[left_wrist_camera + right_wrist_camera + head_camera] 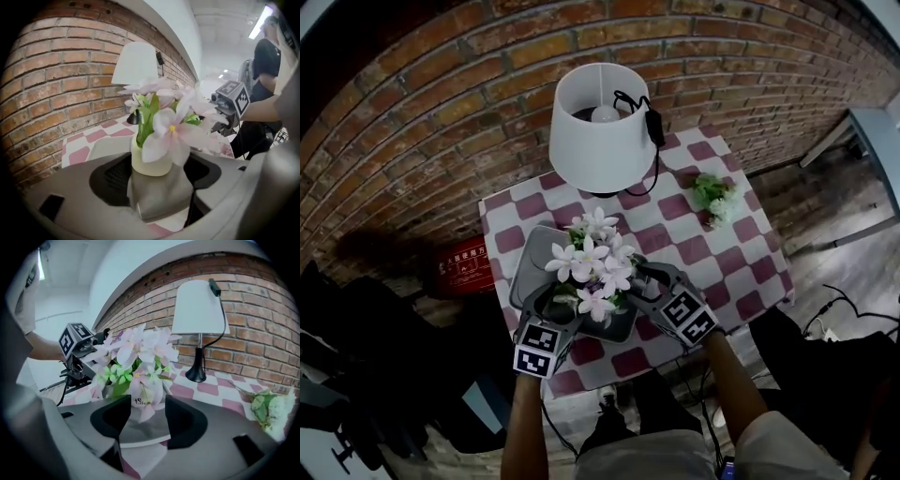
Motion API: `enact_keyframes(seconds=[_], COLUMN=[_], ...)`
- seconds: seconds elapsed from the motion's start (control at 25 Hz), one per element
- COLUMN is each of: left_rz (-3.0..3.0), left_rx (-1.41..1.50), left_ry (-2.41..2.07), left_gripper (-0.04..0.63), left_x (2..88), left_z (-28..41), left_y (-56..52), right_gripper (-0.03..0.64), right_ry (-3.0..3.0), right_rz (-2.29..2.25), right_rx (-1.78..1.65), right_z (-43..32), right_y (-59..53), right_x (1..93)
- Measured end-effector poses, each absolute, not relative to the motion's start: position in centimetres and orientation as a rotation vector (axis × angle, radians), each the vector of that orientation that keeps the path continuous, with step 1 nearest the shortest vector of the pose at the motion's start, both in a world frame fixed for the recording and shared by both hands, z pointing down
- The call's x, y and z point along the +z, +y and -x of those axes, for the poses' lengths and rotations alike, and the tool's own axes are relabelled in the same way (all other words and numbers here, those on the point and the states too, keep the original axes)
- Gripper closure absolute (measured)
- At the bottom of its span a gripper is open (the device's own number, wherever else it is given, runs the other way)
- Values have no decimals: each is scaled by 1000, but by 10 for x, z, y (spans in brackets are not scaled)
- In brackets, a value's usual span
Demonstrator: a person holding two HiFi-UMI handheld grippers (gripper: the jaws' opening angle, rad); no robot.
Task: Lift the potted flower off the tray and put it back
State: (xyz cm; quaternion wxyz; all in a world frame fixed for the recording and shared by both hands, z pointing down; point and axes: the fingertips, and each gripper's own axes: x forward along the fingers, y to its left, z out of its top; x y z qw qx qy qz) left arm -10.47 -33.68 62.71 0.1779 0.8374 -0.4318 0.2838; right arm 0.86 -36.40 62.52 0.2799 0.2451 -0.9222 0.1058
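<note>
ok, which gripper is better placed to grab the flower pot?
Left, probably: the flower pot sits close and centred between the open jaws of the left gripper; the right gripper is farther off.

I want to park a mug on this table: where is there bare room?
Bare checked cloth lies between the tray and the loose bouquet, running to the near right corner beyond the right gripper. Crowded: the near left, where the tray bears the potted flower with the left gripper at its other side, and the far edge under the lamp.
</note>
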Motion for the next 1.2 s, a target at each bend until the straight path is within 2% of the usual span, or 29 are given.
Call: enact_keyframes(seconds=[0.28,0.64,1.2], left_rz=[-2344,-2414,-2428], left_rx=[824,817,810], left_ry=[-1184,-1117,-1134], left_gripper=[198,181,183], left_x=[653,662,657], left_z=[107,96,92], left_y=[-357,-365,-364], right_gripper=[364,313,330], right_ry=[-2454,-2494,-2449], right_rz=[-490,-303,-354], right_rx=[211,199,154], right_z=[13,36,38], right_y=[-382,-389,-377], right_x=[655,668,661])
